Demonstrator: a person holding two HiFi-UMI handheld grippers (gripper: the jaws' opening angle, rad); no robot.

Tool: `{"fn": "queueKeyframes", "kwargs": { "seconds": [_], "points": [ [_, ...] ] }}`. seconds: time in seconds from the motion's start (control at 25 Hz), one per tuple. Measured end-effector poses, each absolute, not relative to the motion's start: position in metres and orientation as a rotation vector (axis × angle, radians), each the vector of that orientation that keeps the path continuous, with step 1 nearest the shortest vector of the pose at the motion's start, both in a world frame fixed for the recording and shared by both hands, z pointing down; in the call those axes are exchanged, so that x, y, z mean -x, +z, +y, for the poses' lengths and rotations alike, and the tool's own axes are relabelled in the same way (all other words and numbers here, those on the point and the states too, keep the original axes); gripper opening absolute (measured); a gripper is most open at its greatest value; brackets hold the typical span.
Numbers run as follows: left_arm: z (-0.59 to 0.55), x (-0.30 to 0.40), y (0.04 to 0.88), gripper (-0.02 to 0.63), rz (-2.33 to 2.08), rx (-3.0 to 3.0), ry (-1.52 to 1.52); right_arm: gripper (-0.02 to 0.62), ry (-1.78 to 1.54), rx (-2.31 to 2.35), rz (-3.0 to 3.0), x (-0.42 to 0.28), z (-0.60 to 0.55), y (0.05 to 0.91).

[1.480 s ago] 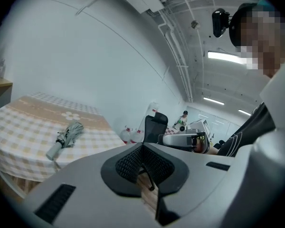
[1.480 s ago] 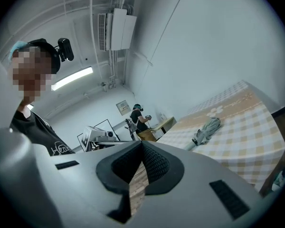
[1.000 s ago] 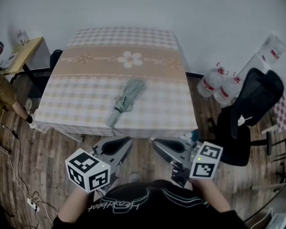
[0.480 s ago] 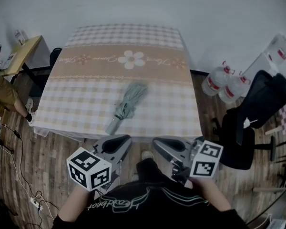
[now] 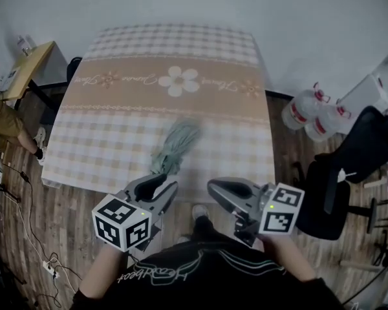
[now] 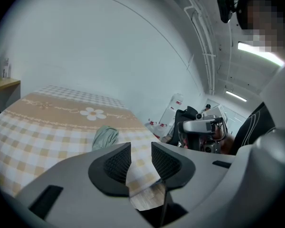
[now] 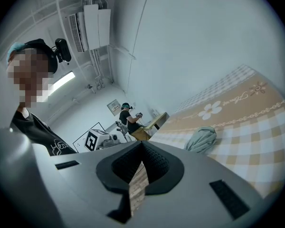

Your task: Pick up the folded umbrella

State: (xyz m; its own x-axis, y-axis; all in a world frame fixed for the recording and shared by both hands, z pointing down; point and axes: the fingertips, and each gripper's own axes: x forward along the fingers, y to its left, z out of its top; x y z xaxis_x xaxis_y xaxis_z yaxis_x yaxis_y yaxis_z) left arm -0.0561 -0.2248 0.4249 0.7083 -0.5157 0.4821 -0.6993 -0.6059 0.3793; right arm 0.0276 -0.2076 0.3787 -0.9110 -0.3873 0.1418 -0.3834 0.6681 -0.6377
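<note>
The folded grey-green umbrella (image 5: 174, 148) lies on the checkered tablecloth (image 5: 110, 141), its handle end near the table's front edge. In the left gripper view the umbrella (image 6: 105, 137) lies just beyond the jaws, slightly to the left. My left gripper (image 5: 163, 187) is at the table's near edge, right in front of the umbrella; its jaws are opening and nothing is between them (image 6: 141, 148). My right gripper (image 5: 217, 187) hovers beside it, to the right of the umbrella, shut and empty (image 7: 141, 144). From the right gripper view the umbrella (image 7: 203, 139) is ahead to the right.
A black office chair (image 5: 355, 166) and water jugs (image 5: 310, 112) stand right of the table. A small wooden desk (image 5: 29, 66) and a person (image 5: 0, 118) are at the left. Cables (image 5: 26, 237) run over the wooden floor.
Both grippers have moved forward to the table's near edge. The umbrella, earlier well ahead, now lies just beyond the left gripper's tips.
</note>
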Motion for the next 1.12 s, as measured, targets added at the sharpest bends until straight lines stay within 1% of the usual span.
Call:
{"fn": "queueKeyframes", "kwargs": {
  "seconds": [0.12, 0.56, 0.8, 1.12],
  "points": [
    [-0.248, 0.057, 0.438, 0.151, -0.961, -2.337, 0.484, 0.011, -1.114, 0.646, 2.869, -0.032, -0.230, 0.384],
    [-0.309, 0.064, 0.492, 0.251, -1.059, -2.252, 0.698, 0.011, -1.209, 0.616, 2.861, -0.045, -0.291, 0.409],
    [-0.326, 0.068, 0.526, 0.273, -1.061, -2.200, 0.763, 0.011, -1.258, 0.616, 2.849, -0.048, -0.309, 0.425],
    [-0.338, 0.067, 0.574, 0.295, -1.036, -2.164, 0.958, 0.011, -1.308, 0.644, 2.822, -0.057, -0.327, 0.439]
  ]
}}
